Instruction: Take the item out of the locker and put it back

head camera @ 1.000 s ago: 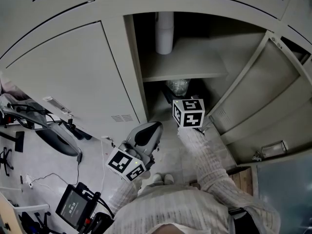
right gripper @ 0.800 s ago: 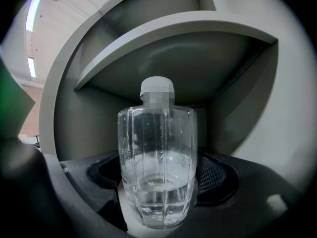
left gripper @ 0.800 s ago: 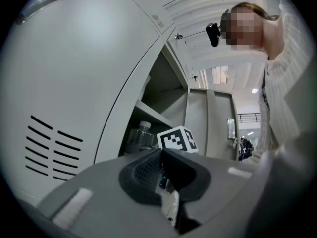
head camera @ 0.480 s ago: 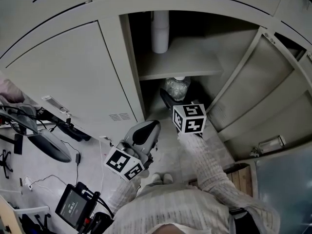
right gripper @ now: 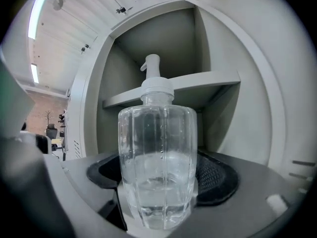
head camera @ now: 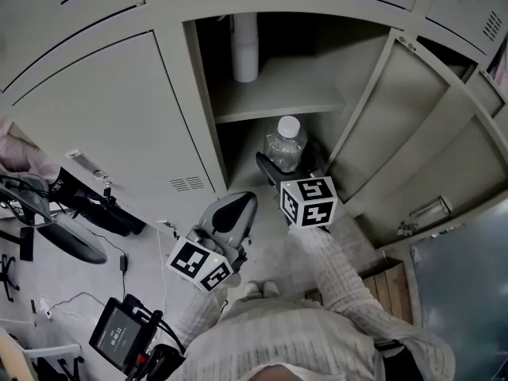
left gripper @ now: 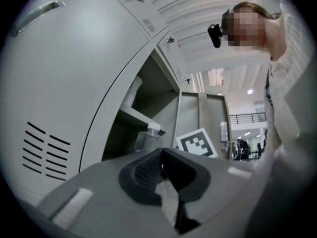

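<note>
A clear plastic bottle [head camera: 284, 143] with a white cap stands upright between the jaws of my right gripper [head camera: 279, 163], just in front of the open locker's lower compartment [head camera: 238, 137]. In the right gripper view the bottle [right gripper: 157, 157] fills the middle, and the right gripper [right gripper: 158, 185] is shut on its lower body; a little water sits in its base. My left gripper [head camera: 236, 211] hangs lower left of it, over the floor, holding nothing. In the left gripper view the left gripper [left gripper: 161, 170] has its pads together, and the bottle [left gripper: 146, 139] shows beyond.
The locker shelf [head camera: 278, 101] carries a white upright tube [head camera: 244, 46]. The open door [head camera: 397, 125] swings out at the right. Closed locker doors [head camera: 103, 109] stand at the left. Cables and a screen device [head camera: 119, 336] lie on the floor at lower left.
My right gripper has drawn the bottle out of the lower compartment toward me; it now shows whole, cap included. The left gripper has barely moved.
</note>
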A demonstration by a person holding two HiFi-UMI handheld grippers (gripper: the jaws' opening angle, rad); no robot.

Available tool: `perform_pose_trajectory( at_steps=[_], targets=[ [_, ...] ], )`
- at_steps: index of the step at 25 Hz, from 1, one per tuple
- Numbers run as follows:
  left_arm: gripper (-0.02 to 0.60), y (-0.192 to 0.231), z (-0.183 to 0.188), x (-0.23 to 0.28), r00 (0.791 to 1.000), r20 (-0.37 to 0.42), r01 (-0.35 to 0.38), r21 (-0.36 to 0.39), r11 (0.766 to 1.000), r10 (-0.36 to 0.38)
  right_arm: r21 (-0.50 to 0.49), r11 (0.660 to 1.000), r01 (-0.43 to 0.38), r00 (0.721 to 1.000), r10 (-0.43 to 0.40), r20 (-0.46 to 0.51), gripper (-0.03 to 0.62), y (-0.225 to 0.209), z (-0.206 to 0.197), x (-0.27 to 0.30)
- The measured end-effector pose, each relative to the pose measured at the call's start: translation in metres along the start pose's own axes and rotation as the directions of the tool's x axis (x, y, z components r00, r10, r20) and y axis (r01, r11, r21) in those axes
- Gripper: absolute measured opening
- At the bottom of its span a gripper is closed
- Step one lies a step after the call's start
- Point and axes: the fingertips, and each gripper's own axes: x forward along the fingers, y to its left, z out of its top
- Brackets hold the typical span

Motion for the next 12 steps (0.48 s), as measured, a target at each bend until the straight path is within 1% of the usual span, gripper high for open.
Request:
perform_pose_trajectory(
  at_steps=[9,12],
  targets=[
    [0.009,-0.021,0.008,-0.001,0.999,0.025,0.02,0.036,0.999,-0.021,-0.009,0.999,-0.04,0.998,0.04,0.039,0.426,0.017,0.017,-0.05],
    [0.008,-0.029,0.014,-0.002,0.999,0.039,0.028,0.045,0.999,-0.029,-0.025,0.998,-0.052,0.997,0.053,0.048,0.426,0.022,0.023,-0.068]
  ],
)
